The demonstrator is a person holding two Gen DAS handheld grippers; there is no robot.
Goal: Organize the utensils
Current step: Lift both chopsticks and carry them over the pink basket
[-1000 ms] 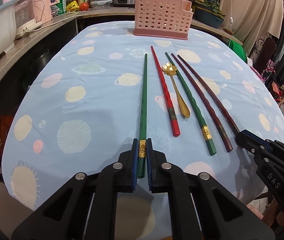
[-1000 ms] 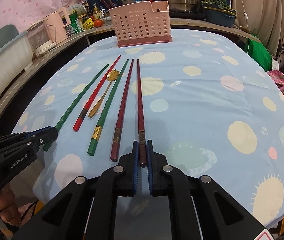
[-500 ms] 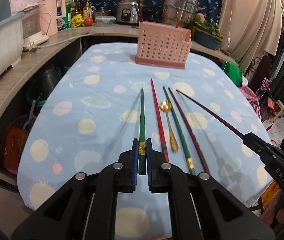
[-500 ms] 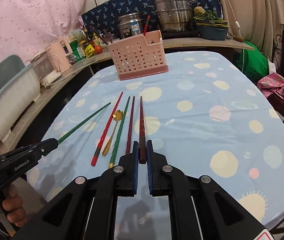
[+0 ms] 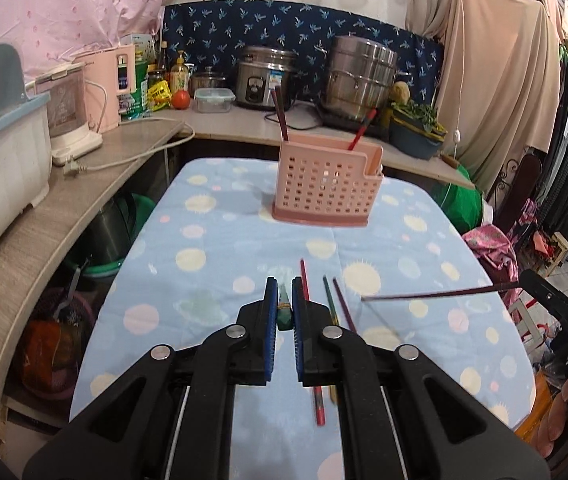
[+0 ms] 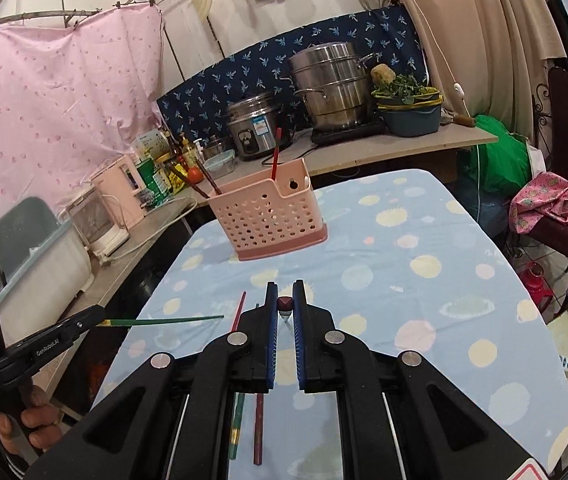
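My left gripper (image 5: pixel 283 312) is shut on a green chopstick (image 5: pixel 284 314), held in the air pointing forward; it also shows in the right wrist view (image 6: pixel 164 321). My right gripper (image 6: pixel 284 310) is shut on a dark red chopstick (image 6: pixel 284 305), seen from the side in the left wrist view (image 5: pixel 435 293). A pink perforated utensil basket (image 5: pixel 325 188) stands at the far end of the table with chopsticks in it. A red chopstick (image 5: pixel 309 344), a green one (image 5: pixel 328 296) and a dark red one (image 5: pixel 341 304) lie on the cloth below, partly hidden by my fingers.
The table has a blue spotted cloth (image 5: pixel 212 256). A counter (image 5: pixel 64 200) runs along the left and back with a pink kettle (image 5: pixel 108 84), a rice cooker (image 5: pixel 268 76) and a steel pot (image 5: pixel 359 72). Clothes hang at the right.
Both grippers have lifted their chopsticks well above the table and now look toward the basket. The other chopsticks stay on the cloth.
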